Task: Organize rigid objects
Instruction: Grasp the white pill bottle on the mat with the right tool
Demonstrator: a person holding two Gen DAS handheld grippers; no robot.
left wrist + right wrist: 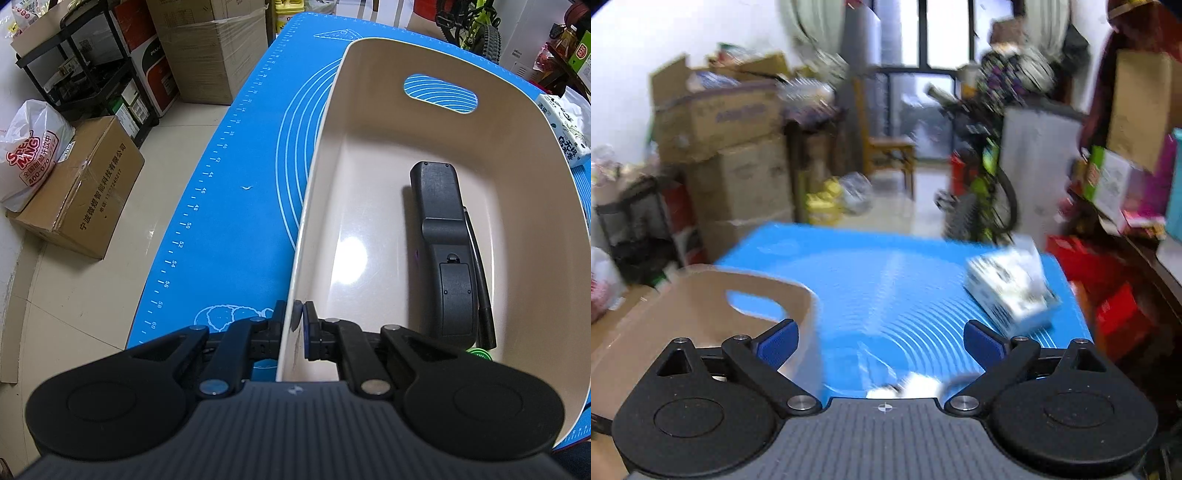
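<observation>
A cream plastic basket (317, 147) with a handle cut-out stands on the blue mat (229, 177). Inside it a black remote control (447, 240) lies face down, with a thin black pen (480, 280) along its right side and a small green object (480, 356) at the near end. My left gripper (297, 314) is shut on the basket's near left wall, one pad inside and one outside. In the blurred right wrist view my right gripper (882, 336) stands open over the mat (886, 266) with nothing between its fingers; the basket (701, 295) is to its left.
A white tissue pack (1012, 295) lies on the mat's right side and also shows beside the basket (569, 129). Blurred clear and white items (908, 384) lie just below my right gripper. Cardboard boxes (81, 188), shelves and a bicycle surround the table.
</observation>
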